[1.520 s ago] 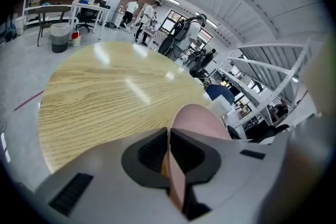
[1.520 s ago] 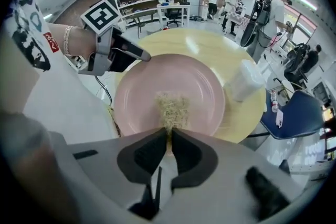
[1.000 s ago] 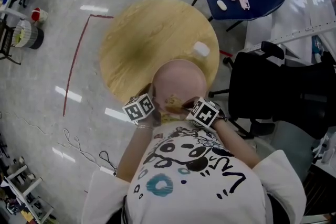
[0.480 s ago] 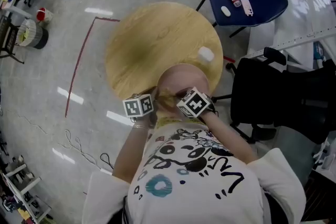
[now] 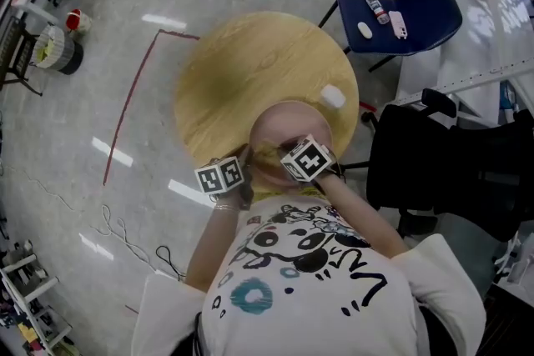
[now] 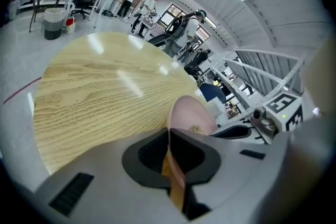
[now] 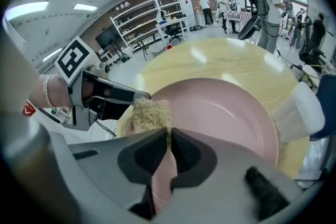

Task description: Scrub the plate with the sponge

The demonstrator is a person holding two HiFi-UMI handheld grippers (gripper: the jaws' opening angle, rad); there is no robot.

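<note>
Left gripper [image 6: 169, 134] fingers clamp the round pink plate's [image 7: 226, 113] rim, steadying it at the round wooden table's [image 5: 250, 71] near edge. Right gripper [image 7: 169, 134] fingers pinch the tan fibrous sponge [image 7: 150, 114] against that rim, likely for scrubbing.

My left gripper [image 5: 249, 171] sits at the near rim of the pink plate [image 5: 292, 122], which lies at the near edge of the round wooden table [image 5: 250, 71]. My right gripper [image 5: 284, 156] is over the plate's near side, with a yellowish sponge [image 5: 267, 152] just beside it. A white block [image 5: 332, 97] lies near the plate's far right rim.
</note>
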